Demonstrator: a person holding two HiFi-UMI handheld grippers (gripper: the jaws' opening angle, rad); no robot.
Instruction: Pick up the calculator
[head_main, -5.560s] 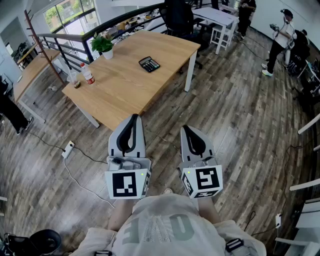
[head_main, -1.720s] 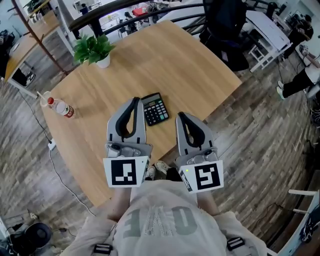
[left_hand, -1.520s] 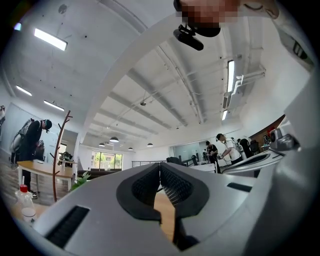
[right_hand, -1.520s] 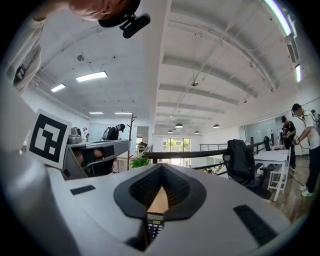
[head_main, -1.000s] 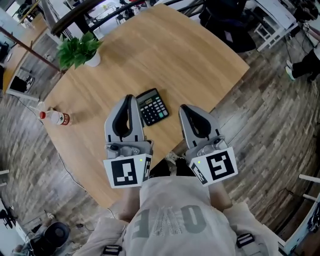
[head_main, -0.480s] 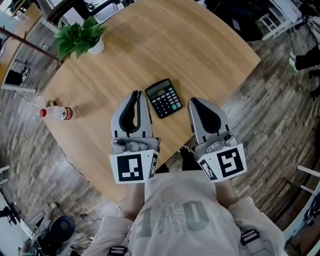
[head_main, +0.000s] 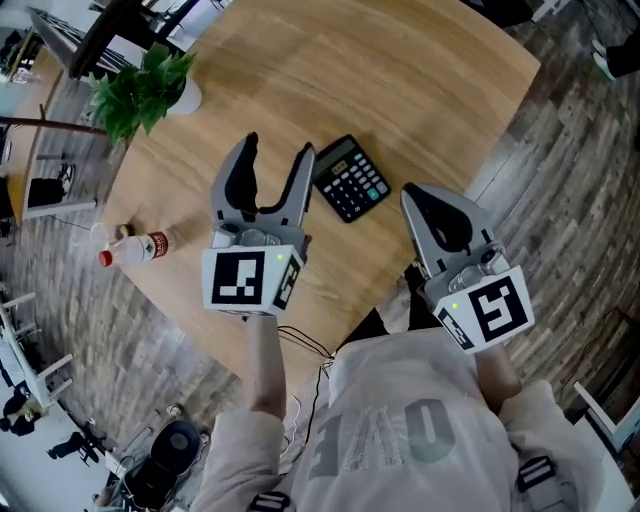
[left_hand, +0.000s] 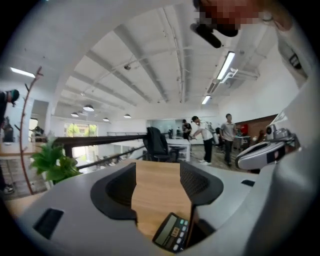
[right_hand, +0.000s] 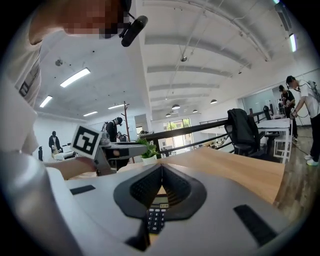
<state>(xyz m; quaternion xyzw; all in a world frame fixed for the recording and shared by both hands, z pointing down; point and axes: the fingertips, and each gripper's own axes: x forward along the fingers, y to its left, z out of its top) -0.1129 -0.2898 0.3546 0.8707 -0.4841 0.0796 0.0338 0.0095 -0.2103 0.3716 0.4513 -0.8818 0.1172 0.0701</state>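
Note:
A black calculator (head_main: 351, 178) lies flat on the wooden table (head_main: 400, 70), close to its near right edge. My left gripper (head_main: 278, 150) hovers just left of it. Its jaws are opening, and only bare tabletop shows between them. The left gripper view has the calculator (left_hand: 172, 232) low beside the right jaw, outside the gap of the left gripper (left_hand: 157, 172). My right gripper (head_main: 415, 192) is shut, empty, with its tip near the calculator's right side. Over the closed tip of the right gripper (right_hand: 161, 167), the calculator (right_hand: 156, 215) shows just ahead.
A potted plant (head_main: 140, 90) stands at the table's far left and a small bottle (head_main: 135, 247) lies near its left edge. Wooden floor lies beyond the table's right edge. Chairs, a railing and several people are in the background (left_hand: 200, 137).
The left gripper's jaws have spread from shut to wide open. Both grippers have come down and forward over the table, either side of the calculator.

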